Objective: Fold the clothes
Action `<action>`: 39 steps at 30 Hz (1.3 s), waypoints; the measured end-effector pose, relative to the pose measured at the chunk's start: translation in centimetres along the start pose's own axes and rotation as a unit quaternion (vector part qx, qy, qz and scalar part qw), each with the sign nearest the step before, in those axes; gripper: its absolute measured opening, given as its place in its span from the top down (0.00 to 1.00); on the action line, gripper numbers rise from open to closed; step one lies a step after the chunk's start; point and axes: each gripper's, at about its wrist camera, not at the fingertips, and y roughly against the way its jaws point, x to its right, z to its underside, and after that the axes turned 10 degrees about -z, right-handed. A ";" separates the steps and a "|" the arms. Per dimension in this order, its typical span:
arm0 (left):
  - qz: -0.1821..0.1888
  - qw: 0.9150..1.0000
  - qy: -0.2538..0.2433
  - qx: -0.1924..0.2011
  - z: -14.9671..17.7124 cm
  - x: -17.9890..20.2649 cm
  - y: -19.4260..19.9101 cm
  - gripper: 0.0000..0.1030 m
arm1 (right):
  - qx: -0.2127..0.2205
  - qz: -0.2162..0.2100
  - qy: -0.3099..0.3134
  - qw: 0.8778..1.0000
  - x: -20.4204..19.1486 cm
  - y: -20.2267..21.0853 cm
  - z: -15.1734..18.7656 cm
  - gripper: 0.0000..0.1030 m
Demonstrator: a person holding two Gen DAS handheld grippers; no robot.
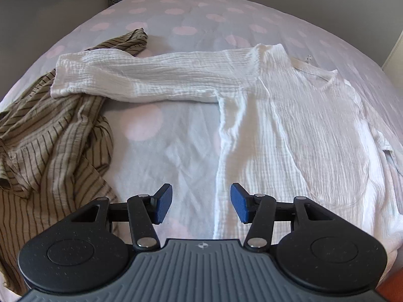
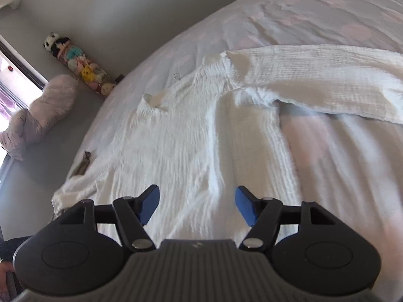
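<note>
A white crinkled long-sleeved top [image 1: 302, 125] lies spread flat on the bed, one sleeve [image 1: 151, 75] stretched out to the left. My left gripper [image 1: 201, 202] hovers open above the garment's left side edge near the hem, its blue pads [image 1: 163, 203] holding nothing. In the right wrist view the same white top [image 2: 176, 138] fills the middle, its other sleeve [image 2: 327, 80] reaching to the right. My right gripper [image 2: 197, 205] stands open over the lower body of the top, with nothing between its pads [image 2: 245, 206].
A brown striped garment [image 1: 50, 151] lies crumpled on the left of the bed, under the sleeve's cuff. The bed sheet [image 1: 163, 130] is pale with pink dots. Soft toys [image 2: 83, 68] and a pillow [image 2: 42, 110] sit on the floor by the wall.
</note>
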 end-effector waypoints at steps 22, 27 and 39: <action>0.051 0.997 0.056 -0.024 1.9 -1.1 -3.1 0.52 | -0.237 0.081 0.096 0.963 -1.2 3.6 1.3 0.90; 0.069 0.994 0.076 -0.024 1.8 -1.8 -3.2 0.52 | -0.267 0.129 0.133 0.946 -2.9 6.7 0.2 0.92; 0.058 0.995 0.072 -0.028 1.8 -1.6 -3.3 0.52 | -0.346 0.180 0.105 0.915 2.8 4.4 3.0 0.87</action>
